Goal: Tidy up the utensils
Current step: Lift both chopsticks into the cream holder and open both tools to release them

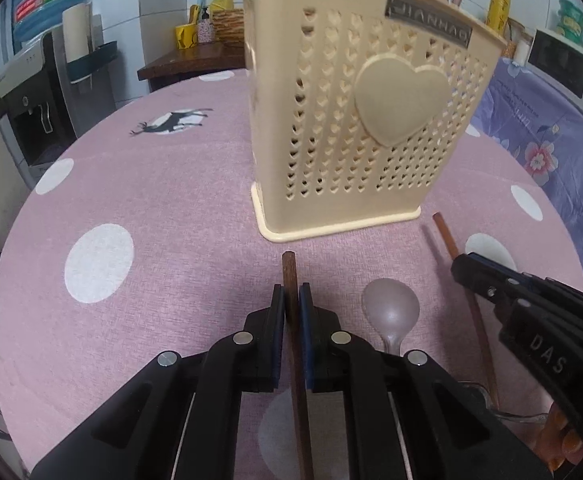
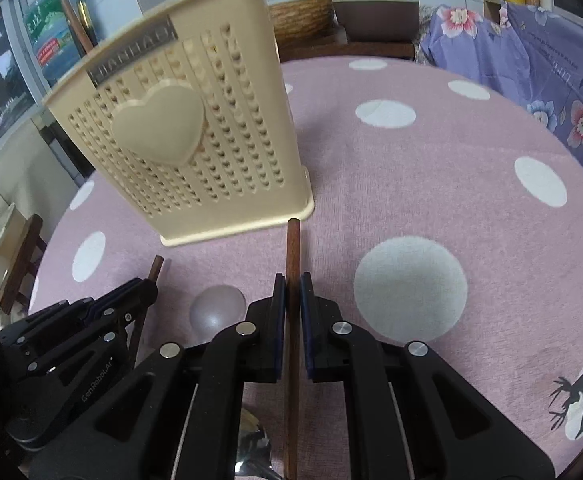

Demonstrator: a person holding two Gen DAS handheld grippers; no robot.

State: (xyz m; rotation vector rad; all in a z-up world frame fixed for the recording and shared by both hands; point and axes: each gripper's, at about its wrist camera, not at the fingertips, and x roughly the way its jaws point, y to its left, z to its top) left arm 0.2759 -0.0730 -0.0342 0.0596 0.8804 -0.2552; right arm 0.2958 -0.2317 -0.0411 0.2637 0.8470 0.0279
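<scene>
**Both grippers on chopsticks, holder ahead**

Left gripper (image 1: 291, 300): jaws closed on a dark brown chopstick (image 1: 290, 276). Stick runs lengthwise between the pads, blunt tip poking out past the fingertips toward the holder.

Right gripper (image 2: 291, 290): jaws drawn in around a second chopstick (image 2: 293, 248). A thin gap seems to show at one pad; firm grip or not, cannot tell. Tip lies just short of the holder's base corner.

Between the two tools: metal spoon (image 1: 390, 308), bowl pointing to the holder, lying on the cloth, handle running back under the grippers.

Further out: cream utensil holder (image 1: 355, 120), upright, heart-shaped perforations, raised heart on the front, a metal nameplate near the rim. Brown handles stand out of its top.

All sits on a round table with pink cloth (image 2: 431, 184), white dots. Lilac floral fabric (image 2: 551, 80) beyond the table edge.
</scene>
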